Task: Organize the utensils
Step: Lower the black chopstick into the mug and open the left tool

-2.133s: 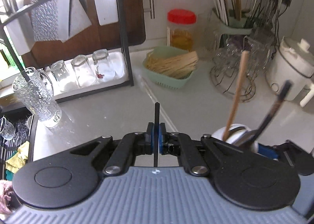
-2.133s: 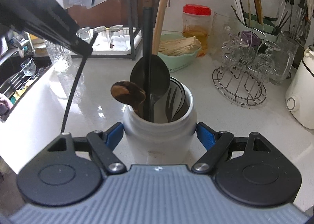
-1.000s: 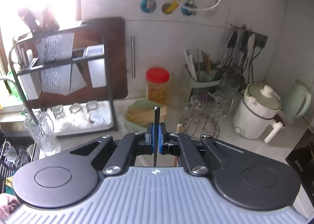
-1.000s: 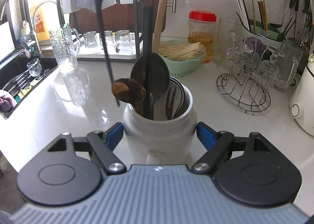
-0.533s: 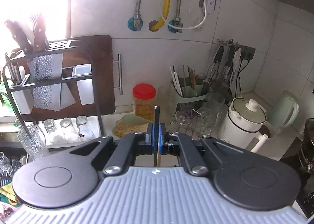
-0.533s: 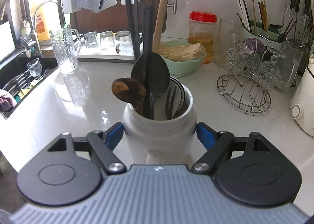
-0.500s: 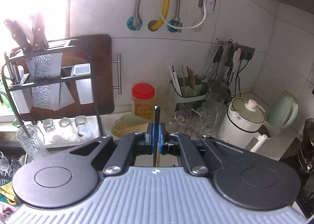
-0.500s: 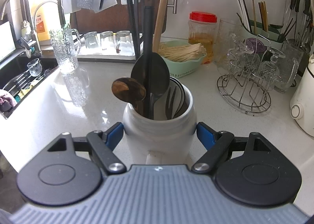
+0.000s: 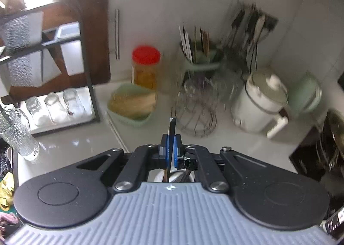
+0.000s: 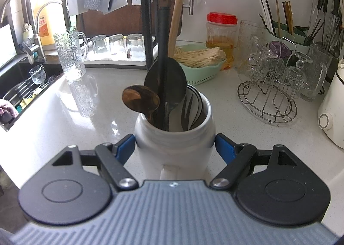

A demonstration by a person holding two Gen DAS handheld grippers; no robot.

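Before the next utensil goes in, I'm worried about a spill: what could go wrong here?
The white crock is already crowded with spoons and long handles, so the thin black utensil pinched in the left claw could snag on them or lever one out. The right claw grips only the crock's sides, so a hard push might tip it toward the glass rack.

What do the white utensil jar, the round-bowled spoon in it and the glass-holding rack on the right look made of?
White utensil jar: likely glazed ceramic, with a smooth, opaque, softly glossy wall. Round-bowled spoon: probably lacquered wood, brown mottled grain with a sheen. Rack: bare metal wire, thin and silvery.
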